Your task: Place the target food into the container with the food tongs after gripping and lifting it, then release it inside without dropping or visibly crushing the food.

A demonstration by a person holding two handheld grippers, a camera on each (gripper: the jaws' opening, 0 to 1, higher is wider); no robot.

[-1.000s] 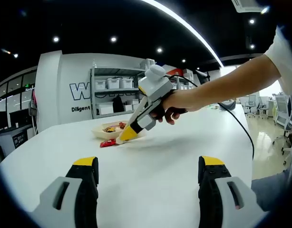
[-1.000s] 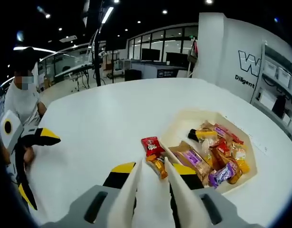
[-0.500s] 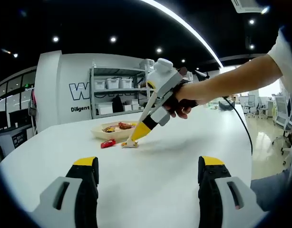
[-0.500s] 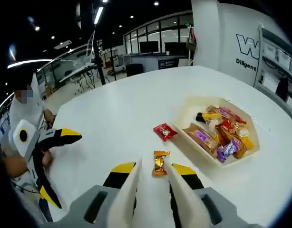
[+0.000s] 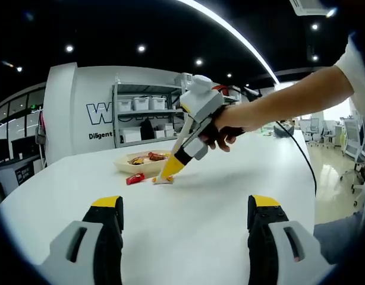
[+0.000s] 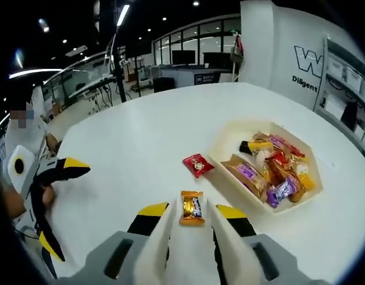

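Note:
An orange snack packet [image 6: 191,208] lies flat on the white table [image 6: 129,130], between the tips of the white food tongs [image 6: 170,228] that my right gripper [image 6: 192,211] carries. The tongs are closed on the packet's sides. In the left gripper view the right gripper [image 5: 173,161] slants down, the tongs touching the packet [image 5: 161,180]. The cream tray [image 6: 229,144], holding several wrapped snacks, stands just beyond to the right; it shows far off as the tray [image 5: 124,164]. My left gripper [image 5: 185,237] hovers open over the bare table, and appears as the left gripper [image 6: 52,176].
A red packet [image 6: 197,164] lies on the table beside the tray's near corner, seen too as the red packet [image 5: 134,178]. A person's arm [image 5: 283,104] holds the right gripper, with a cable trailing behind. Shelves with bins [image 5: 141,113] stand past the table.
The tongs and the orange packet moved from the tray's edge out onto the open table, past the red packet. In the last half second they stayed nearly still.

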